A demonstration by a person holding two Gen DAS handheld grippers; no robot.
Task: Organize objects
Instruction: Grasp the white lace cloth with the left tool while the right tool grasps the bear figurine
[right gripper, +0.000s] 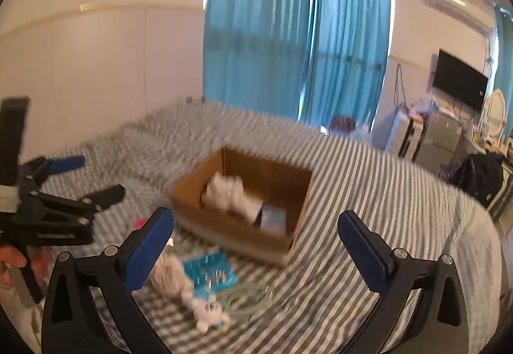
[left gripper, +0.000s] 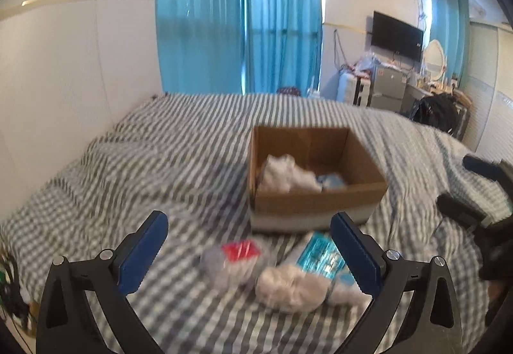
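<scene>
Packets (left gripper: 288, 270) lay on the bed (left gripper: 160, 168) between the wide, empty jaws of the left gripper (left gripper: 248, 253). Right gripper (right gripper: 256, 238) was spread and empty too. Best to drop low, pinch one soft packet gently, then lift it into the box (left gripper: 320, 203).

Both views are blurry. The white bundle (left gripper: 290, 176) in the box (left gripper: 320, 193) is too fuzzy to name. The right tongs (left gripper: 474, 190) are cut off by the picture's edge.

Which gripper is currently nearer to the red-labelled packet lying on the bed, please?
Left. The left gripper is open directly over the red-labelled packet, which shows between its fingers. The right gripper hangs further right, towards the teal packet.
</scene>
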